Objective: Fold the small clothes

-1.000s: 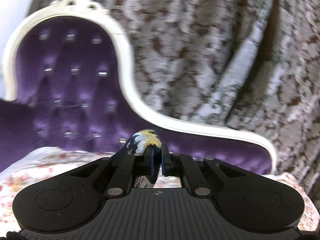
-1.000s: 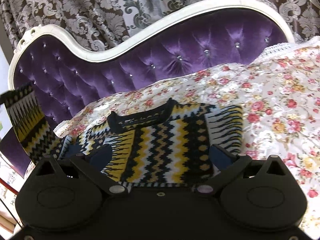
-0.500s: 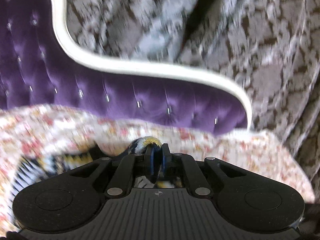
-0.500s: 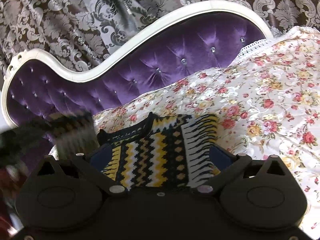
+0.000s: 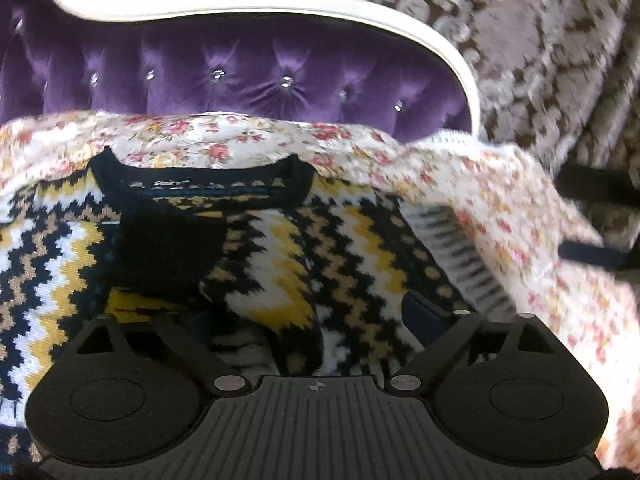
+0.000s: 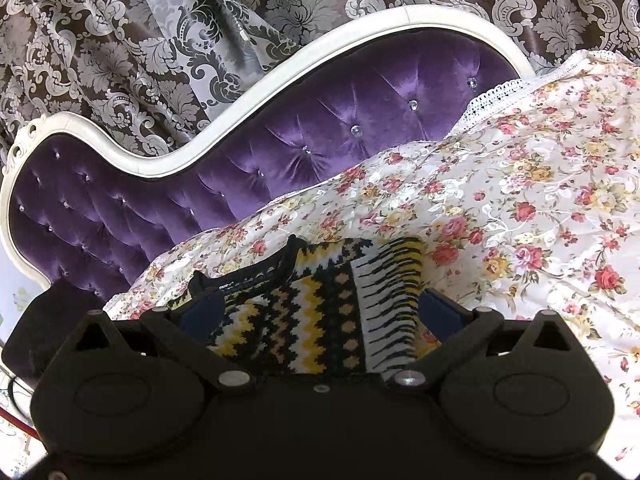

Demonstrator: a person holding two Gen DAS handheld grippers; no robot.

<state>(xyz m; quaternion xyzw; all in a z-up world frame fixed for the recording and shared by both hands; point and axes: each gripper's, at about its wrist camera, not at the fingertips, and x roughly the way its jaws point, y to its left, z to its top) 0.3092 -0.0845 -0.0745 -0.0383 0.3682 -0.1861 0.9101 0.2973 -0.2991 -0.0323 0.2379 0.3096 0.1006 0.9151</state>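
Left gripper (image 5: 316, 312) is hanging low over the sweater (image 5: 280, 248), jaws opening and spread wide; a folded-over sleeve (image 5: 276, 280) is lying in the gap between them, pads not pressing on it, so nothing is being gripped. The left finger is partly buried behind the knit; the right finger (image 5: 424, 312) is showing its blue pad clear of the cloth. Right gripper (image 6: 320, 316) is also standing wide apart, sitting over the sweater's right side, holding nothing; its blue pads are flanking the knit without pinching it. The sweater, a zigzag knit in navy, yellow, white and tan, is lying flat on the flowered bedspread (image 6: 520, 200), dark collar (image 5: 200, 184) pointing toward the headboard, a small label showing inside the neck but too small to read. A striped panel (image 6: 388, 300) is running along the sweater's right edge, seen from the right wrist. The bedspread is draping over the bed with a lace border (image 6: 500, 92) near the far corner. Behind it, the purple tufted headboard (image 6: 280, 148) with a white curved frame (image 6: 240, 92) is standing against brown and silver damask curtains (image 6: 120, 40). The left wrist view is blurring toward its right side.
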